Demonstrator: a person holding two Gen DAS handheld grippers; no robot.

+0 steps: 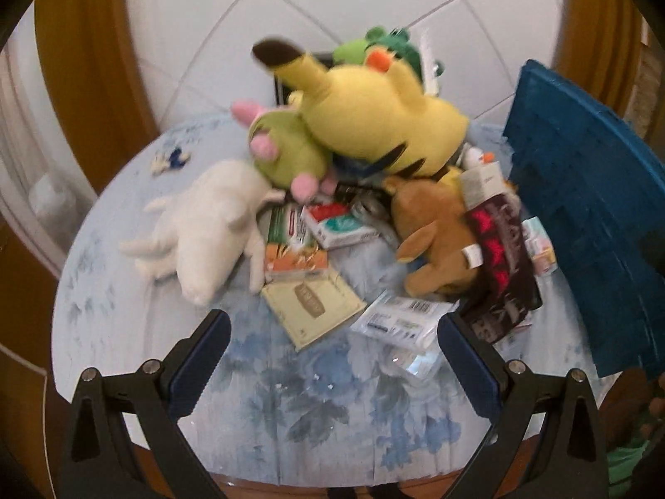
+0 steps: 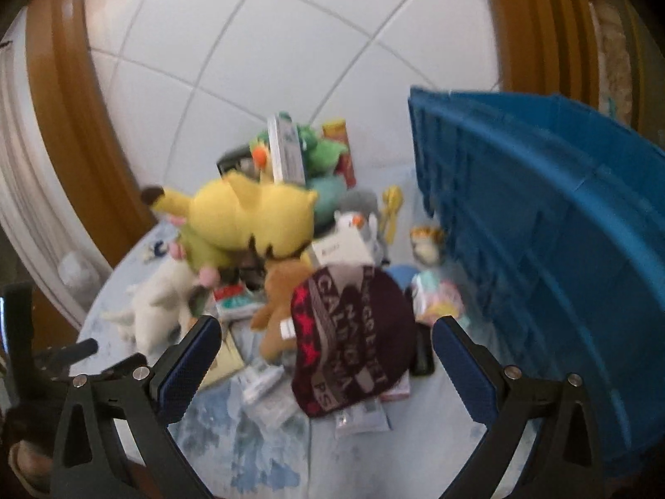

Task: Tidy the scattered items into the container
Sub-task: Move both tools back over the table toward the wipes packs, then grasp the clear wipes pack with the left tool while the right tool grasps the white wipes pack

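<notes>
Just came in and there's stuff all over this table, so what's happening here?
A person is tidying with two tools. The left hand-held gripper and right hand-held gripper both hover open and empty over the blue floral tablecloth. Nothing is picked up yet: the yellow plush, white plush, brown plush, dark red pouch and small boxes lie heaped beside the blue crate, which stands at the right.

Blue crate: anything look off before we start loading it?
Yes. The blue crate isn't sitting flat: it's tipped up at the table's right edge, ribbed side facing the toy pile, no opening in view. The yellow plush perches atop the heap, likely to roll.
</notes>
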